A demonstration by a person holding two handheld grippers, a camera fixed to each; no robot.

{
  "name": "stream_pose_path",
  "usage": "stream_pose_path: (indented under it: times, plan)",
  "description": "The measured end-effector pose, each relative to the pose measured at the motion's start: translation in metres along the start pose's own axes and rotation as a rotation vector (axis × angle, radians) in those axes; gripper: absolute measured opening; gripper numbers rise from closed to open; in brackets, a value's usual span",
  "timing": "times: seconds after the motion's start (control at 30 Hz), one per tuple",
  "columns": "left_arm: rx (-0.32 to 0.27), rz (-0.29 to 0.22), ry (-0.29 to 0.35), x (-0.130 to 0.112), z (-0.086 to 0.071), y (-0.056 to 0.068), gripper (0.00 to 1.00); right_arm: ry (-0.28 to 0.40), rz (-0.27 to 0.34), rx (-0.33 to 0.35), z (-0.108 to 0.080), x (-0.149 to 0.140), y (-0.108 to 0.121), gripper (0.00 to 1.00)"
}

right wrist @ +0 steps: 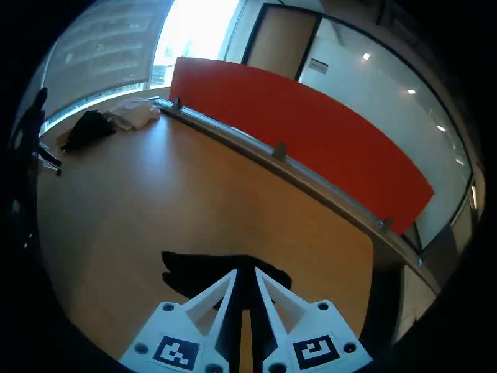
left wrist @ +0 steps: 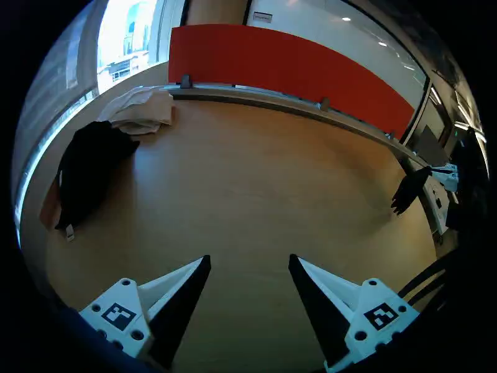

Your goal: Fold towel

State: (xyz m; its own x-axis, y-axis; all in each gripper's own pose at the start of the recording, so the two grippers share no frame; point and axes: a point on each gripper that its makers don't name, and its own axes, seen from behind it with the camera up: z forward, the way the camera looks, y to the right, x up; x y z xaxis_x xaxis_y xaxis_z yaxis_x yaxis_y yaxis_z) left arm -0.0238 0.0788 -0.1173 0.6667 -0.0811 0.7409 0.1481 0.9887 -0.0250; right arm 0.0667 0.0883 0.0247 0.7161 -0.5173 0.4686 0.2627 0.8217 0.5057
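A small black towel [right wrist: 217, 276] hangs from my right gripper [right wrist: 245, 271], whose two fingers are closed together on its upper edge, just above the wooden table [right wrist: 155, 199]. In the left gripper view the same black towel [left wrist: 409, 189] dangles at the far right, held by the right gripper [left wrist: 442, 177]. My left gripper [left wrist: 248, 261] stands open low over the bare table [left wrist: 248, 186], with nothing between its fingers.
A heap of black cloth [left wrist: 90, 174] and a pile of pale folded towels [left wrist: 140, 109] lie at the table's far left corner by the window. A red partition [left wrist: 286, 68] on a grey rail runs along the table's back edge.
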Motion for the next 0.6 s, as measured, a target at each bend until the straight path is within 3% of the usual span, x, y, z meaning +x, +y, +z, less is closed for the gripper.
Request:
stream_pose_path:
  times: [0.3, 0.6]
  plan:
    - [0.013, -0.01, -0.002, -0.002, -0.002, 0.011, 0.94, -0.022, 0.025, -0.017, -0.003, -0.027, 0.036, 0.06]
    - [0.026, -0.003, 0.001, -0.001, -0.003, 0.014, 0.93, -0.038, 0.026, -0.014, -0.003, -0.041, 0.044, 0.06]
